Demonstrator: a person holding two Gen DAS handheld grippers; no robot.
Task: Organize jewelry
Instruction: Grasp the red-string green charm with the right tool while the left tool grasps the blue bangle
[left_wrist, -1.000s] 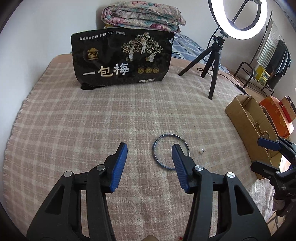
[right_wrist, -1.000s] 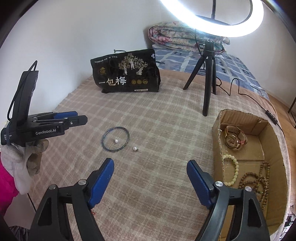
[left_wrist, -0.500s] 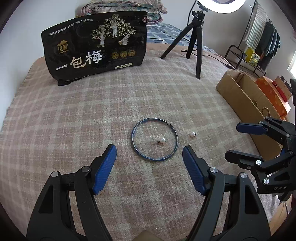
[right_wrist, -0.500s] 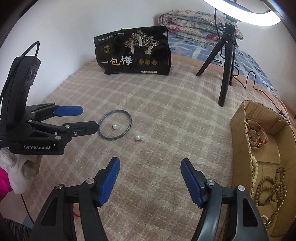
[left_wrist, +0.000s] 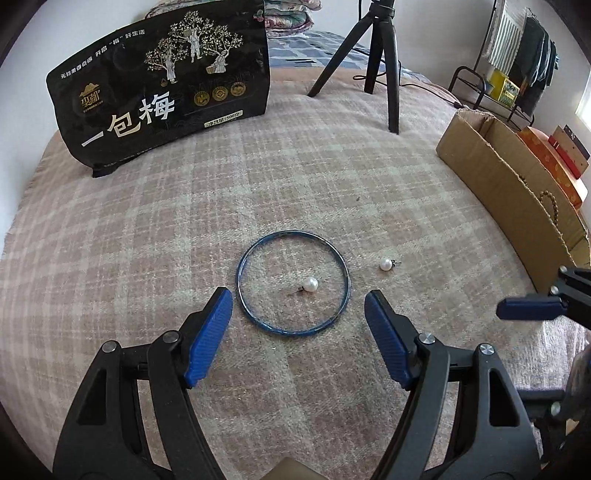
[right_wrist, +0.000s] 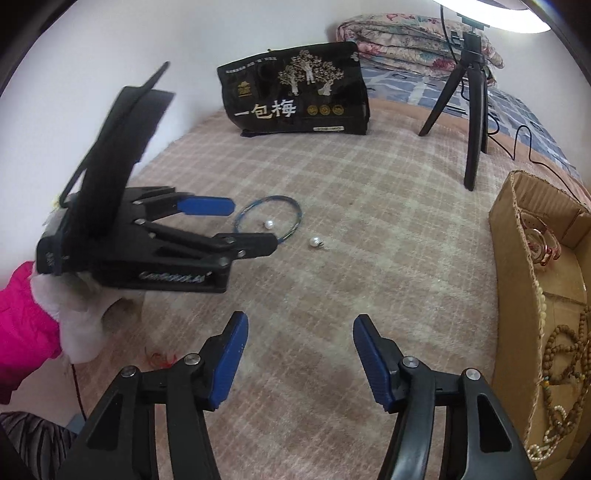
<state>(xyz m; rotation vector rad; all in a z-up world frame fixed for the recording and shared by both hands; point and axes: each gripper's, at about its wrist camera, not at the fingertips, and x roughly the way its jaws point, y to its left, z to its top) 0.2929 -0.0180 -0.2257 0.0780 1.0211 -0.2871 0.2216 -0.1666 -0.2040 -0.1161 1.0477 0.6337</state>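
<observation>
Both my grippers over the plaid blanket, fingers spread, nothing held.

My left gripper (left_wrist: 298, 306) hangs low above the blanket (left_wrist: 332, 177) with its jaws wide apart, the near edge of the blue bangle (left_wrist: 242, 288) lying between the blue pads; the bangle lies flat, and one pearl earring (left_wrist: 309, 284) rests inside its ring, touching neither rim. A second pearl earring (left_wrist: 386, 264) lies just outside the bangle, on the side toward the cardboard box (left_wrist: 517, 199). My right gripper (right_wrist: 300, 339) is likewise spread and empty, well short of both pearls, with bare blanket between its pads. In the right wrist view the box (right_wrist: 511, 254) holds a watch (right_wrist: 541, 243) and several bead strands (right_wrist: 565, 350). A black snack bag (left_wrist: 159, 85) and a tripod (left_wrist: 384, 62) stand at the far side.
</observation>
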